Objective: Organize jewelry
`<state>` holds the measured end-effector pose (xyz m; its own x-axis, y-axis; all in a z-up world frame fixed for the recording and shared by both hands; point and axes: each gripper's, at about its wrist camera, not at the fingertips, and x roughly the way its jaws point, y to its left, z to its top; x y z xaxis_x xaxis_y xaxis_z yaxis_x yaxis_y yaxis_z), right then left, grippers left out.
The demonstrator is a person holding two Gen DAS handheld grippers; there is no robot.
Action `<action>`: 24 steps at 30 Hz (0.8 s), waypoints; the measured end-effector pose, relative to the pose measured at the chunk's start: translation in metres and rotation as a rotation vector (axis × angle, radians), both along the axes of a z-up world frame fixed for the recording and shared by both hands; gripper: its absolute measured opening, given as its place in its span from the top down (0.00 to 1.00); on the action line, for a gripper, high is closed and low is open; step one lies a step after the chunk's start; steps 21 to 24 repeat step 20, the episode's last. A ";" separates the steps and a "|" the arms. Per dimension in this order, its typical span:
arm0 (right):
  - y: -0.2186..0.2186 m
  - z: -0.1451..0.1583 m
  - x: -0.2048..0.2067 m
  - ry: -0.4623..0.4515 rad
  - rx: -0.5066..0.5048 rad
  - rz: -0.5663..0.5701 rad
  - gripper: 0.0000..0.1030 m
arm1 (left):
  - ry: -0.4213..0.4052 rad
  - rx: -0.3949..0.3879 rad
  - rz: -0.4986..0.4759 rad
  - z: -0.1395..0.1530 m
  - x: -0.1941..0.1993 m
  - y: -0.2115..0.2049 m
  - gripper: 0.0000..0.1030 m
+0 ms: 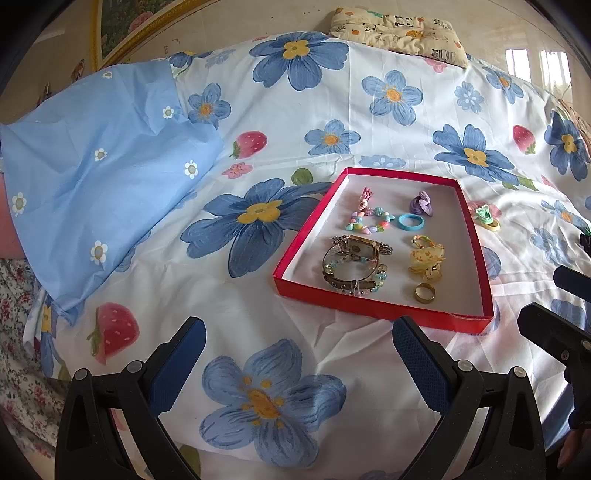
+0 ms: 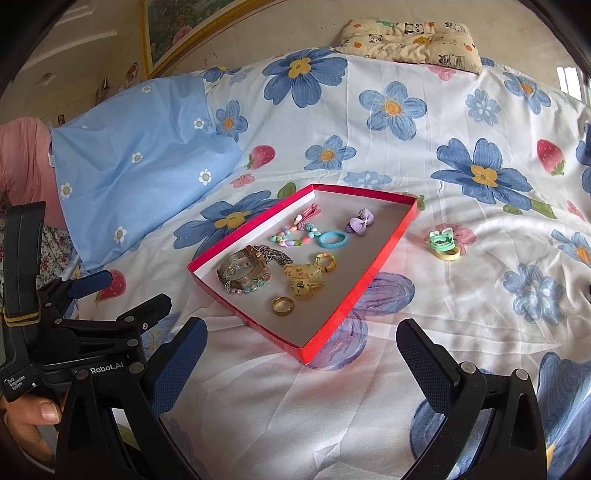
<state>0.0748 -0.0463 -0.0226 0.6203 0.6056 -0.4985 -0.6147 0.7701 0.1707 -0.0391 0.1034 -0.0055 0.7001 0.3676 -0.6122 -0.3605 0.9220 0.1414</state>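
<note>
A shallow red box lies on the bed. It holds a beaded bracelet, a blue ring, a purple bow, a watch with bracelets, a yellow clip and a gold ring. Green and yellow hair ties lie on the sheet right of the box. My left gripper is open and empty before the box. My right gripper is open and empty near the box's front corner.
The bed has a white sheet with blue flowers. A light blue pillow lies at the left. A small patterned cushion sits at the far edge. The left gripper's body shows at the left of the right wrist view.
</note>
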 end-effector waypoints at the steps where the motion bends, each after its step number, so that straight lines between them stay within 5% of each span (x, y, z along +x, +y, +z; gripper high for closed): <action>1: 0.000 -0.001 0.001 0.001 0.000 0.000 0.00 | 0.001 0.000 -0.001 0.000 0.001 0.000 0.01; 24: -0.002 -0.003 0.010 0.029 0.007 -0.006 0.00 | 0.014 -0.020 -0.013 -0.003 0.013 -0.002 0.01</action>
